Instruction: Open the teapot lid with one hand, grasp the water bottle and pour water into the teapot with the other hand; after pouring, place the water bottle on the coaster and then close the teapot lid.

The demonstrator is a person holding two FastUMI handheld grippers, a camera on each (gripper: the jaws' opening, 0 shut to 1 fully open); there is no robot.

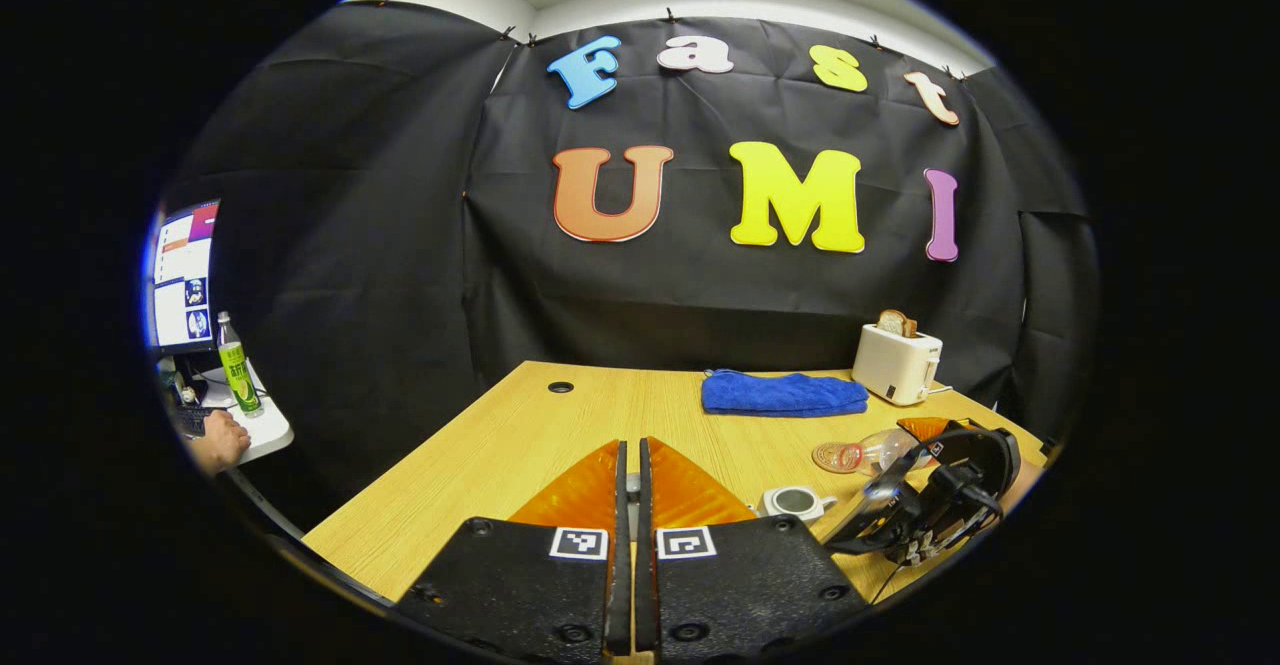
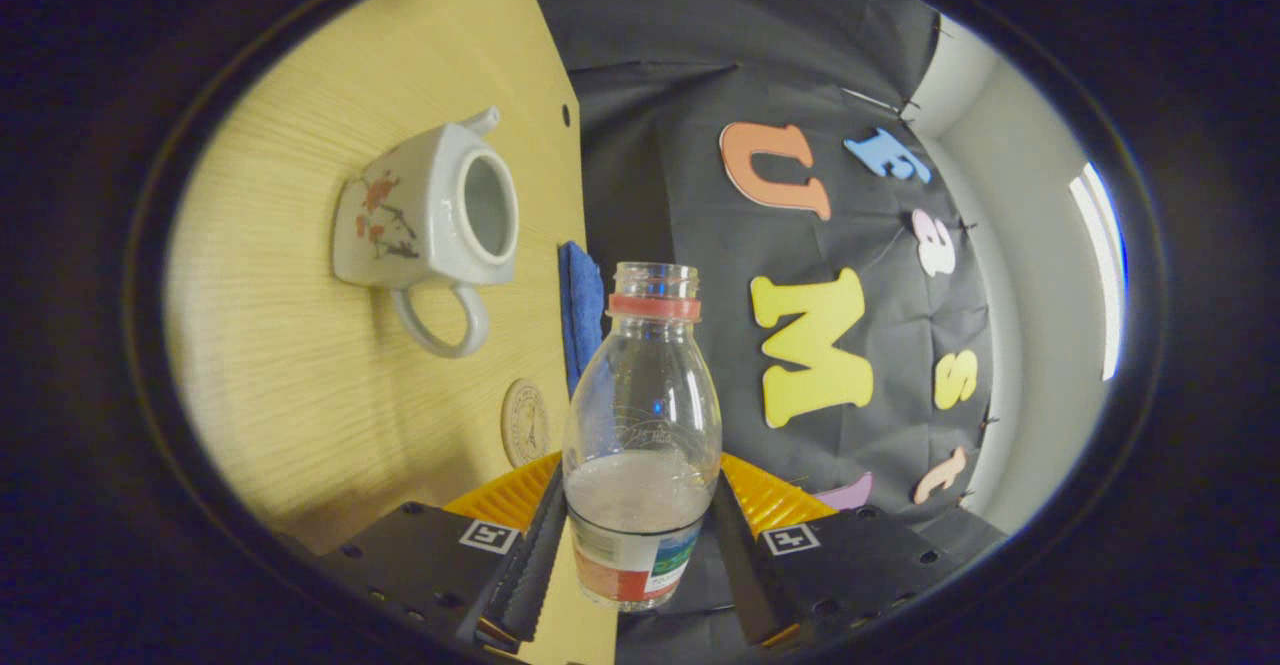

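Note:
The white teapot [image 2: 430,235] with a red flower print stands on the wooden table [image 2: 270,405], its round mouth uncovered. My right gripper [image 2: 640,485] is shut on a clear water bottle [image 2: 645,395], uncapped, with a little water near its base. In the left gripper view that bottle [image 1: 870,453] is tipped on its side, its neck just above and to the right of the teapot [image 1: 795,500], held by the right gripper [image 1: 930,490]. No stream of water is visible. My left gripper [image 1: 630,455] is shut, with a small pale piece of the teapot lid between its fingers. A round coaster [image 2: 525,423] lies near the bottle.
A folded blue towel [image 1: 783,392] lies at the back of the table [image 1: 520,445], with a white toaster [image 1: 895,360] holding bread at the back right. To the far left are a side desk with a monitor [image 1: 185,275], a green bottle [image 1: 238,375] and a person's hand [image 1: 220,440].

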